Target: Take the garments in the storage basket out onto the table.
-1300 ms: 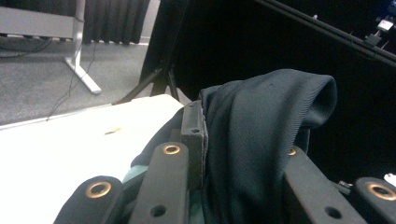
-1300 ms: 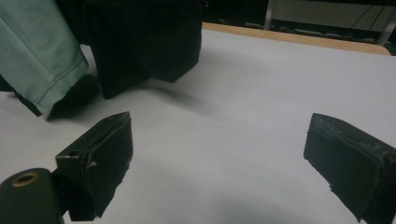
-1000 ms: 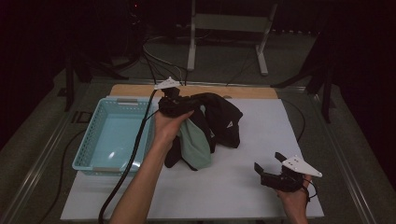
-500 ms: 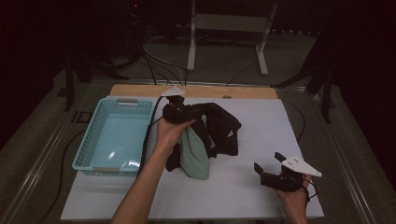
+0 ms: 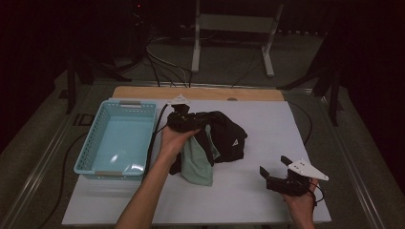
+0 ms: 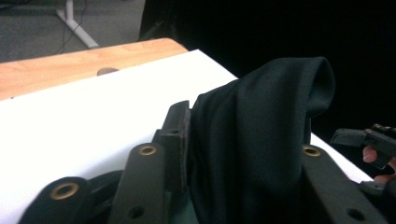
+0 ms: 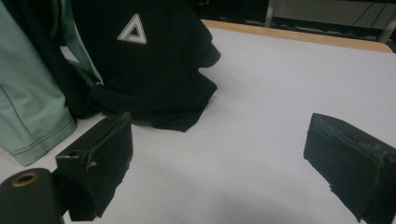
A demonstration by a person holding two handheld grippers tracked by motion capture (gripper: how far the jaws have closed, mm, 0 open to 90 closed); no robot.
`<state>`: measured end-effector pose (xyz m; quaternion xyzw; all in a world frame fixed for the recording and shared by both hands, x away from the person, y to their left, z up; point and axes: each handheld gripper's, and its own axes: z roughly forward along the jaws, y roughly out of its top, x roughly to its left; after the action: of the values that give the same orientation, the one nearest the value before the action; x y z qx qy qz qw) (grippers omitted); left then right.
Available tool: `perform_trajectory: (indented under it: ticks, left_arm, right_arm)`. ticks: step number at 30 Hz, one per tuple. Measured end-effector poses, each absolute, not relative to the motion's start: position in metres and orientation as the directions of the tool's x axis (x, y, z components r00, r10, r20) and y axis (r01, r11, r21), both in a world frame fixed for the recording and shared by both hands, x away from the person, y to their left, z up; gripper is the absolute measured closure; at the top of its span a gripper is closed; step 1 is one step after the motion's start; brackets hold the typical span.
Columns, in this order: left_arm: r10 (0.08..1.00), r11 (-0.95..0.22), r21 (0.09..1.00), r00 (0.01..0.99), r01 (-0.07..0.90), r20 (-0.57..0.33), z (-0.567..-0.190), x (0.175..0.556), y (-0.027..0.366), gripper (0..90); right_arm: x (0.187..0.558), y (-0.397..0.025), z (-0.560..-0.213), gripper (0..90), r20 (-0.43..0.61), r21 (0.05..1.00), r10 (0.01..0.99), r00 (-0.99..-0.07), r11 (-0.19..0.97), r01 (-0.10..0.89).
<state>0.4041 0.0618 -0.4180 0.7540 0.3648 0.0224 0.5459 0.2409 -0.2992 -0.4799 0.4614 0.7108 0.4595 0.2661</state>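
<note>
A black garment with a white triangle logo lies bunched at the middle of the white table. A mint green garment hangs and lies against its near left side. My left gripper is shut on a fold of the black garment, held a little above the pile. My right gripper stands open near the front right of the table, apart from the clothes. Between its fingers there is only bare table, with the black garment and green garment ahead to its left.
A light blue plastic basket with nothing inside sits at the table's left, close to my left forearm. A wooden strip runs along the far edge. Cables and a metal stand are on the floor behind.
My left gripper has come a little nearer and lower with the black garment in it, and the clothes have shifted with it. The right gripper has stayed put.
</note>
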Motion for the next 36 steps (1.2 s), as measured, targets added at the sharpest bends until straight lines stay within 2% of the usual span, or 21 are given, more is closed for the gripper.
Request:
perform_trajectory:
  ticks: [3, 5, 8, 13, 26, 36]
  left_arm:
    - [0.592, -0.141, 0.83, 0.718, 0.54, -0.366, -0.421, 0.405, 0.061, 51.2]
    - [0.596, -0.122, 0.831, 0.709, 0.543, -0.376, -0.421, 0.404, 0.062, 39.6]
    - [0.611, -0.112, 0.833, 0.699, 0.542, -0.373, -0.419, 0.404, 0.062, 16.4]
    - [0.635, -0.126, 0.831, 0.688, 0.542, -0.352, -0.418, 0.402, 0.065, 1.1]
    - [0.663, -0.084, 0.865, 0.676, 0.495, -0.323, -0.416, 0.397, 0.079, 0.0]
    - [0.7, -0.102, 0.886, 0.665, 0.452, -0.259, -0.409, 0.391, 0.089, 0.0]
  right_arm:
    - [0.241, -0.299, -0.48, 8.1, 0.045, 0.898, 0.9, -0.433, 0.154, 0.412]
    - [0.241, -0.299, -0.48, 8.0, 0.045, 0.898, 0.901, -0.433, 0.153, 0.413]
    - [0.241, -0.299, -0.48, 8.1, 0.045, 0.898, 0.901, -0.432, 0.153, 0.413]
    - [0.241, -0.299, -0.48, 8.1, 0.045, 0.898, 0.9, -0.433, 0.153, 0.412]
    - [0.241, -0.299, -0.48, 8.1, 0.046, 0.899, 0.901, -0.431, 0.151, 0.412]
    - [0.24, -0.299, -0.48, 8.1, 0.046, 0.899, 0.901, -0.431, 0.151, 0.411]
